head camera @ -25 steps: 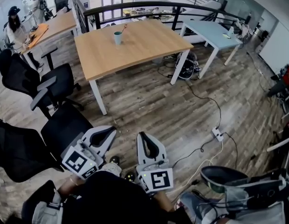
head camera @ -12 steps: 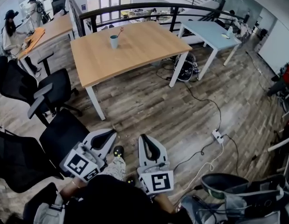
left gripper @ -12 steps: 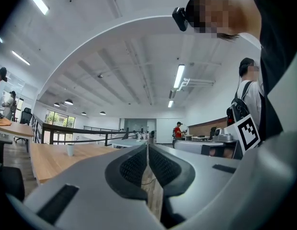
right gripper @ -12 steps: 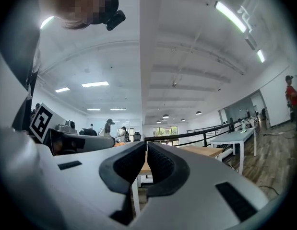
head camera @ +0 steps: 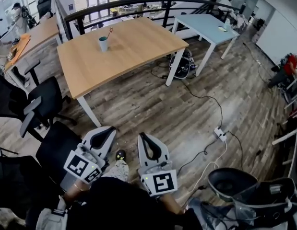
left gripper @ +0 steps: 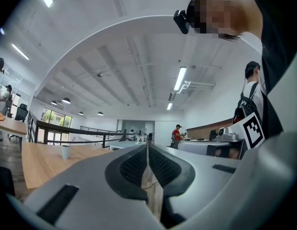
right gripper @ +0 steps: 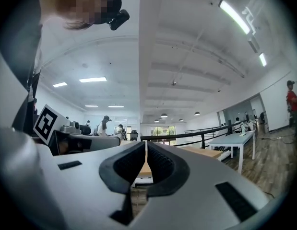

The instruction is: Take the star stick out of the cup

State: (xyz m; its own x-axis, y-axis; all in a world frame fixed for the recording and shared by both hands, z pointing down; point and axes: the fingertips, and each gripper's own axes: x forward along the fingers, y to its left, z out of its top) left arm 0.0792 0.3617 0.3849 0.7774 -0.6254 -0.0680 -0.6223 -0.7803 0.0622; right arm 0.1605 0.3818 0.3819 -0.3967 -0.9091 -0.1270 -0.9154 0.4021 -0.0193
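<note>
A pale teal cup (head camera: 103, 43) stands on the far side of a wooden table (head camera: 124, 51), with the thin star stick (head camera: 110, 31) leaning out of it to the right. Both grippers are held low near my body, far from the table and above the wood floor. The left gripper (head camera: 110, 128) is shut with nothing in it. The right gripper (head camera: 142, 135) is also shut and holds nothing. In the left gripper view the cup (left gripper: 65, 151) shows small at the left, beyond the closed left gripper (left gripper: 148, 146). The right gripper view shows the shut right gripper (right gripper: 145, 145) against the table edge.
Black office chairs (head camera: 40, 102) crowd the left between me and the table. A power strip (head camera: 219, 133) and cables (head camera: 206, 99) lie on the floor at right. A bag (head camera: 181, 65) sits under the table's right end. A light blue table (head camera: 206, 25) and a railing (head camera: 138, 4) stand behind.
The table and cup have slid left and slightly down in the head view as my viewpoint shifted. Both grippers stay shut and in nearly the same place near my body.
</note>
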